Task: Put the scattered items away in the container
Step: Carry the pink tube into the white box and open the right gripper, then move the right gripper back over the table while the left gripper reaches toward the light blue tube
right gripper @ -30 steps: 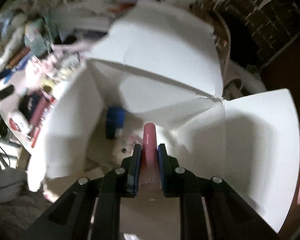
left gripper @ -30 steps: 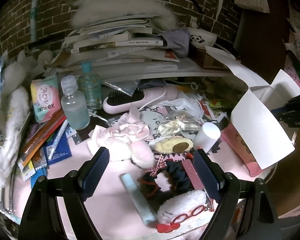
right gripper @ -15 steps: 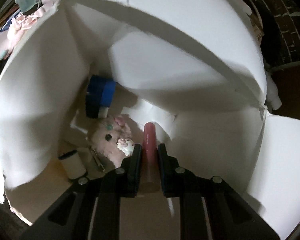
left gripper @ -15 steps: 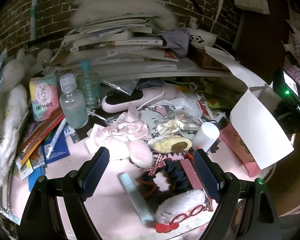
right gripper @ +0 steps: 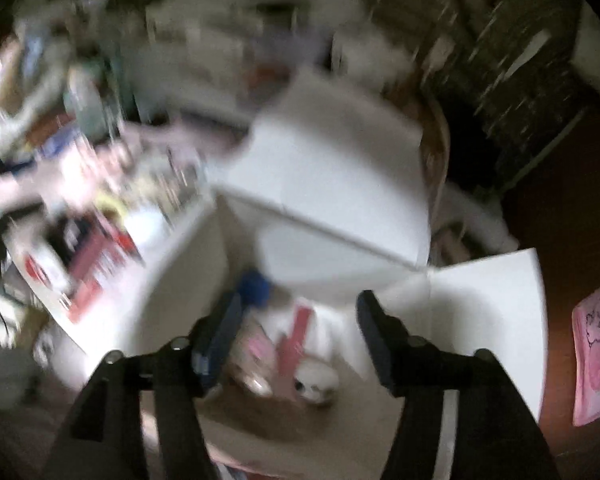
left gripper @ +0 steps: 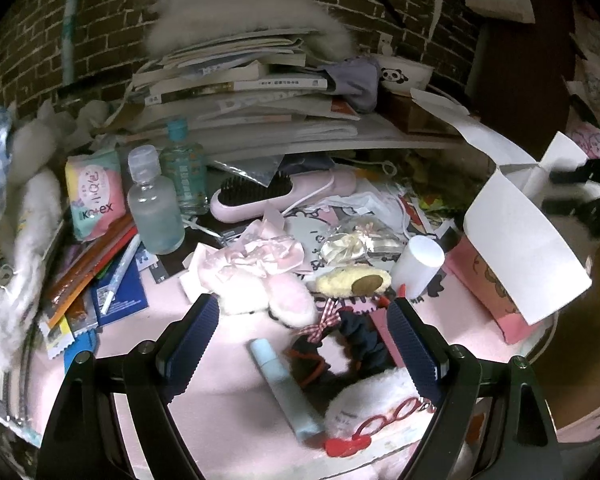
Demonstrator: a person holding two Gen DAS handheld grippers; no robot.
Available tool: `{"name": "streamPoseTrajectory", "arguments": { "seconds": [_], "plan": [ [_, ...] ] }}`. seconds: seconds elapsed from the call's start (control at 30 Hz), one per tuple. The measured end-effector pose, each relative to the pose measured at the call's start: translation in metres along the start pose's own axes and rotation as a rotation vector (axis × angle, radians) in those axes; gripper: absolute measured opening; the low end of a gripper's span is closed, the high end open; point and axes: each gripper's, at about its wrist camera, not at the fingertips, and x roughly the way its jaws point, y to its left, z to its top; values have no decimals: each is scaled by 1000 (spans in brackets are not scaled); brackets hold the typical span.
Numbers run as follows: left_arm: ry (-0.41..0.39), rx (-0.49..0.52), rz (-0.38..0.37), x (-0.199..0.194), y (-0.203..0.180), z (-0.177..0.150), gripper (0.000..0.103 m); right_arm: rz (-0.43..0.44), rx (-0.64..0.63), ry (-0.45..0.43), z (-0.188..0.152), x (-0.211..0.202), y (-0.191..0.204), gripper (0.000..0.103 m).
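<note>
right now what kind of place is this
Probably a cluttered desk or vanity in someone's bedroom, against a brick wall. A stack of books sits at the back, with a pink hairbrush, hair scrunchies and toiletry bottles scattered in front.

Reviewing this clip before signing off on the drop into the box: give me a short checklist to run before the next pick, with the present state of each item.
1. Right gripper open and empty: ok, its jaws are spread with nothing between them.
2. Pink tube inside the white box: ok, it lies on the box floor, though the view is blurred.
3. Right gripper clear of the box flaps: cannot tell, motion blur hides the margins.
4. Left gripper open and empty: ok.
5. Next item within reach: ok, the light blue tube lies on the pink mat between the left fingers.
6. That tube free of neighbours: not ok, the dark scrunchie sits right against it.
</note>
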Motion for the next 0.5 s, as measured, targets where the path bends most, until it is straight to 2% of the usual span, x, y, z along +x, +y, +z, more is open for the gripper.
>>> {"name": "streamPoseTrajectory", "arguments": {
  "seconds": [0.07,0.17,0.33,0.5],
  "plan": [
    [-10,11,-11,-2,1,-5,84,29,30,-118,2,-21,12,80],
    [-4,30,-22,-2,0,-13,84,87,32,-238,3,-40,50,81],
    [6,72,-13,-3,-2,-25,84,199,11,-357,-6,-52,102,81],
    [0,62,16,-7,4,-35,84,271,51,-439,-26,-39,149,81]
  ]
}}
